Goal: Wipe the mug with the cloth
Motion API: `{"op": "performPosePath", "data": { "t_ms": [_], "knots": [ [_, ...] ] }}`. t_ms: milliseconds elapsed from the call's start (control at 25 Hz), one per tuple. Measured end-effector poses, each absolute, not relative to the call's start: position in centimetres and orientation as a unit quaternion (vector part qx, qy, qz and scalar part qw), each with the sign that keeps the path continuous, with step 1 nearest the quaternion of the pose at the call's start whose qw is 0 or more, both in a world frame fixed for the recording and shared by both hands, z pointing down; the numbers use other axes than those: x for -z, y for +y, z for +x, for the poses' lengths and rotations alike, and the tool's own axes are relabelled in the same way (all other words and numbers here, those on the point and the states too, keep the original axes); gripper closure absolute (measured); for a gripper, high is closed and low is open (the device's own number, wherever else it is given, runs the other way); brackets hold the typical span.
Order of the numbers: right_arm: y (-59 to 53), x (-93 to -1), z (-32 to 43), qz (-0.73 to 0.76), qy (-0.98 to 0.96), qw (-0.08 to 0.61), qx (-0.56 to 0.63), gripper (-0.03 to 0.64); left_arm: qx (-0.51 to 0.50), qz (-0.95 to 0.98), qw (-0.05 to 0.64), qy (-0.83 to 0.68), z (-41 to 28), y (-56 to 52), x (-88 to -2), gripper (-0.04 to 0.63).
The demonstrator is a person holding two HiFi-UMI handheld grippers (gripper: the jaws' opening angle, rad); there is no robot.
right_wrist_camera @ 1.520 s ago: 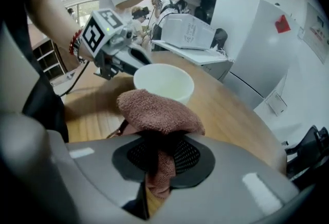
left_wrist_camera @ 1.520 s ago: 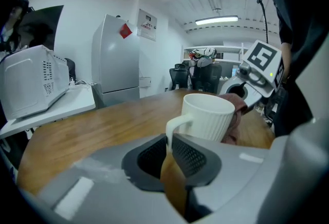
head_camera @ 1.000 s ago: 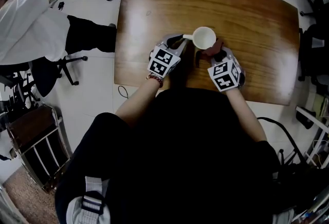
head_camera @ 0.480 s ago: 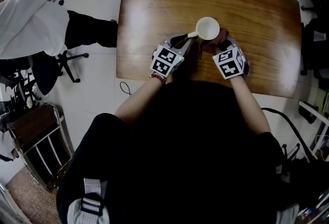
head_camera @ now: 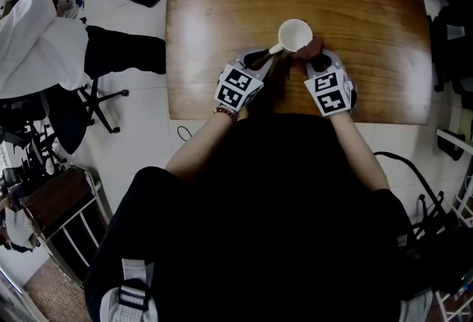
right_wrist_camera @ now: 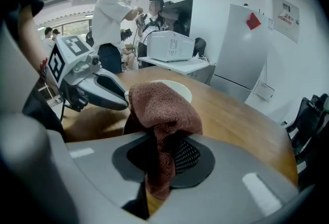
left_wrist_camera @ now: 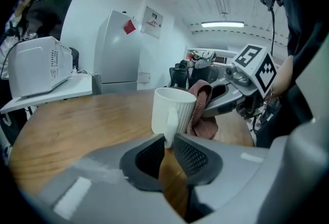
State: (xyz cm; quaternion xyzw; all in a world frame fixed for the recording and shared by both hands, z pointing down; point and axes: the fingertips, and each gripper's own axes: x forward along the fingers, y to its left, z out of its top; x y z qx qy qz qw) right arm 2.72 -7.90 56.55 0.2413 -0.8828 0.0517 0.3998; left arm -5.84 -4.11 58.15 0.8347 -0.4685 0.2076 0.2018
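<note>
Pinches the mug (left_wrist_camera: 174, 110) by its handle (left_wrist_camera: 170, 126) in the left gripper (left_wrist_camera: 167, 147) jaws. Clamps the cloth (right_wrist_camera: 160, 111) in the right gripper (right_wrist_camera: 165, 159) jaws, pressed against the mug's side.

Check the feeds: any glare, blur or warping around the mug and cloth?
Head view: sharp, pale glare patches on the table, mug clear. Left gripper view: fisheye bending, dark corners, mug handle crisp in the left gripper. Right gripper view: same warping; the cloth fills the centre, hiding most of the mug.
</note>
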Motion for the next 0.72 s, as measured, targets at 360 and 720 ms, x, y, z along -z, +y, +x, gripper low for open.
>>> {"op": "performPosePath", "data": {
  "t_ms": [360, 720],
  "knots": [
    [-8.6, -60.7, 2.9, 0.252, -0.868, 0.424, -0.052, 0.558, -0.211, 0.847, 0.194, -0.449, -5.2, -4.1, -58.1, 0.529],
    [-8.0, -58.9, 3.1, 0.262, -0.872, 0.407, -0.07, 0.558, -0.209, 0.852, 0.195, -0.439, -4.8, -4.0, -57.9, 0.528]
  ]
}}
